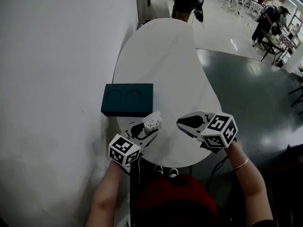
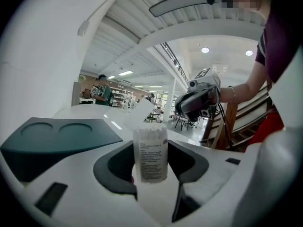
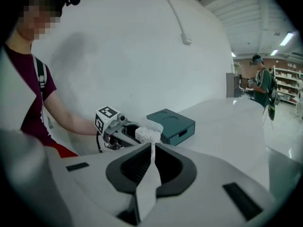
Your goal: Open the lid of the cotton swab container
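A small clear cotton swab container with a printed label sits upright between the jaws of my left gripper, which is shut on it just above the white table. In the left gripper view the container shows white swab tips at its top, and its lid stands flipped up behind it. My right gripper hovers a short way to the right of the container, apart from it, jaws shut with nothing between them. In the right gripper view the closed jaws point at the container.
A dark teal box with two round recesses lies on the table just beyond the left gripper, against the white wall. The table's front edge is right under both grippers. Dark floor lies to the right; people stand far behind.
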The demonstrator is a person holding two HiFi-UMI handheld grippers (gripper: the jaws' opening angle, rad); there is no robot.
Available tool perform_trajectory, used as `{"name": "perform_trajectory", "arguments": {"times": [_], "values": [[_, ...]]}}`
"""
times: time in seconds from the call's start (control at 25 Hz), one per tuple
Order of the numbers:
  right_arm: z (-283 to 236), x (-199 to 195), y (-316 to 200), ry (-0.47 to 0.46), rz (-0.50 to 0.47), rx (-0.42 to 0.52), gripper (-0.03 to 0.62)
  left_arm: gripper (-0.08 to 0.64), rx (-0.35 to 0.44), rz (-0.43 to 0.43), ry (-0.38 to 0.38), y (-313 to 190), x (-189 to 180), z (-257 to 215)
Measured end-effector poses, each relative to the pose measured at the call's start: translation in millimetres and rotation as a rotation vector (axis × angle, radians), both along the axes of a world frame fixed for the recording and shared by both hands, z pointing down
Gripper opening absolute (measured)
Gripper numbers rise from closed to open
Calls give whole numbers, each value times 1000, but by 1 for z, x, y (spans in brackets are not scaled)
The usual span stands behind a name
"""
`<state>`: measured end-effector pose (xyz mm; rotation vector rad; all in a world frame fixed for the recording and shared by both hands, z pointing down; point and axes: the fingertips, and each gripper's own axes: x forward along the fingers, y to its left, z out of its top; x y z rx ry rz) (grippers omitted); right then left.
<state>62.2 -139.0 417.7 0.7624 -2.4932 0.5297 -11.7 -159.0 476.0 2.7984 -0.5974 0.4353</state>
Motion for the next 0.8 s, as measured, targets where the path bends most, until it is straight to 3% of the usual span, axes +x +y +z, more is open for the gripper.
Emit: {"name": "perform_trajectory", "arguments": {"times": [0.24,0.8], "values": [[15,-3,14,-19,15,-44,35,221,-7,75,-18,-6,7,9],[36,0,23,-23,57,-105,35,221,44,180,-152,-11,18,39]]}}
